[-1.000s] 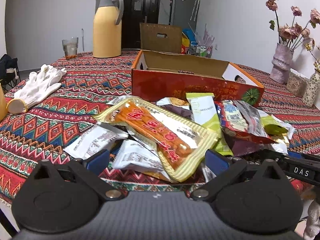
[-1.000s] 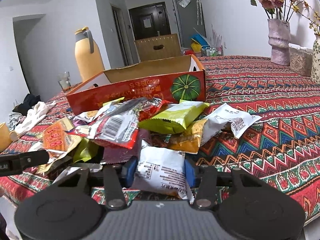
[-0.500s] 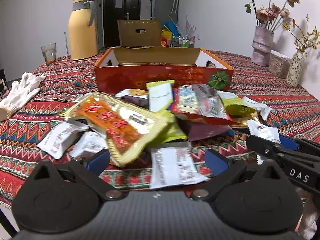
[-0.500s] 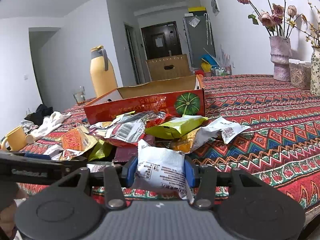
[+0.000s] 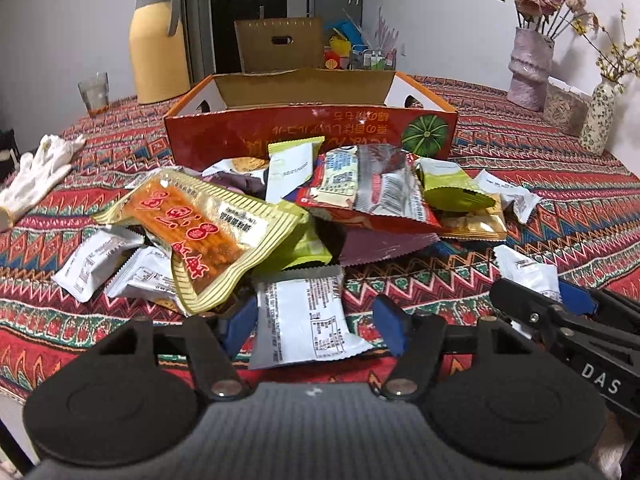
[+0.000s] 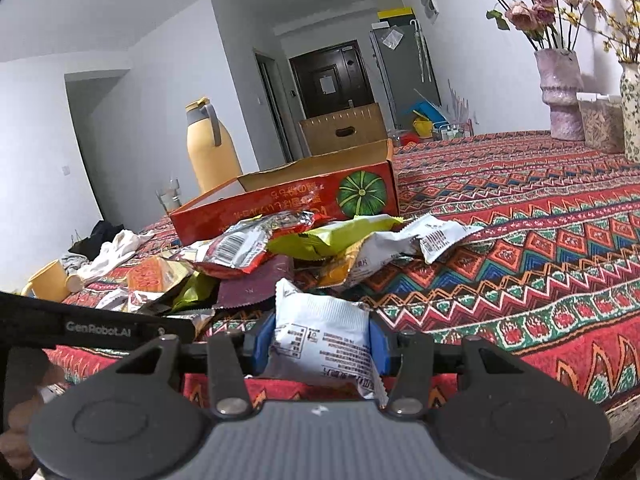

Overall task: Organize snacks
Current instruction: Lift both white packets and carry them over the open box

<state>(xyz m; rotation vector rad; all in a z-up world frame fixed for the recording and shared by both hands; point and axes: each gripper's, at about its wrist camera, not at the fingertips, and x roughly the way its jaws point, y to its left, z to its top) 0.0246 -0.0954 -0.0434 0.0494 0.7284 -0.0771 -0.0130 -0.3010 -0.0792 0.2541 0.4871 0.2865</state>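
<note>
White sachet point(image 5: 306, 318) lies lengthwise between closing left gripper point(image 5: 316, 322) jaws at near table edge, pads not yet pressing; right gripper point(image 6: 319, 344) clamps second white packet point(image 6: 320, 340); orange box point(image 5: 310, 130) beyond pile.

A yellow thermos jug point(image 5: 158, 42) stands beside a drinking glass point(image 5: 94, 92). White gloves point(image 5: 38, 170) lie left; 2 flower vases point(image 5: 528, 68) stand right. A yellow mug point(image 6: 48, 286) sits nearby.

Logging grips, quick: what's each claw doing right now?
Left claw: closing around a white packet, not yet gripped.
Right claw: shut on a white snack packet.
</note>
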